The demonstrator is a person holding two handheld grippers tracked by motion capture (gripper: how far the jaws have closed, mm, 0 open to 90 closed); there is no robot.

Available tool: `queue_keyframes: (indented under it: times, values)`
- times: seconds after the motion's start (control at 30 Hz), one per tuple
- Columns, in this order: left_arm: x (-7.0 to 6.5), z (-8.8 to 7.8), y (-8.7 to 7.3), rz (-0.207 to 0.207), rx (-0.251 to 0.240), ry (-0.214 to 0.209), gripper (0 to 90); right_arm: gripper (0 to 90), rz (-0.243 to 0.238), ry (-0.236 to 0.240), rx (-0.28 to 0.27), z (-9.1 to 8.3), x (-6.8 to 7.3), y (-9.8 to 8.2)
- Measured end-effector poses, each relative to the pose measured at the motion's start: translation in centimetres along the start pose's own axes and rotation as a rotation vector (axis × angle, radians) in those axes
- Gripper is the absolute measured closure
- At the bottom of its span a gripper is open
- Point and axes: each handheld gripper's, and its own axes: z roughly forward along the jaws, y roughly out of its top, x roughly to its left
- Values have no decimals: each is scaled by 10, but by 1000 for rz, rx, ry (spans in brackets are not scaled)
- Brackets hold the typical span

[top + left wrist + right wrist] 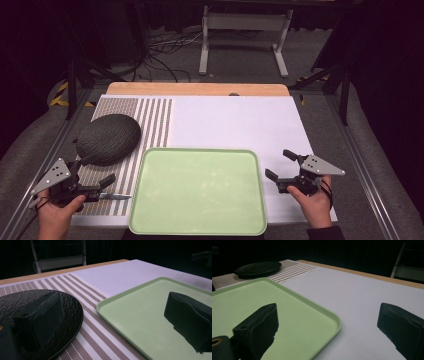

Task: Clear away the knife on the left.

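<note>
Plastic, smooth and pale green, the rectangular tray [198, 192] with rounded corners lies on the white desk [235, 122] between both grippers. Left gripper [95, 186] and right gripper [280, 166] hover with jaws open, holding nothing. Just left sits a dark, pebbled round plate [108, 138] on a striped woven mat [152, 120], a knife [116, 197] near it.

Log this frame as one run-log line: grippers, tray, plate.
left gripper: open, over striped mat, beside knife | right gripper: open, nothing held | green tray: bare | black plate: on mat
</note>
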Motion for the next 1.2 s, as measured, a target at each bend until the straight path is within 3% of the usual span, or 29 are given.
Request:
queue_keyframes:
  times: [0.8, 0.87, 0.97, 1.2]
  values:
    - [-3, 1, 6, 25, 46, -1, 26, 43, 7, 10, 0, -1, -1, -2]
    - [-6, 2, 11, 66, 89, 13, 26, 43, 9, 7, 0, -2, -1, -2]
    - [-9, 1, 18, 115, 144, -12, 28, 43, 7, 5, 2, -2, 0, -1]
    - [-8, -1, 29, 173, 261, -22, 37, 43, 3, 11, 7, 0, 0, -1]
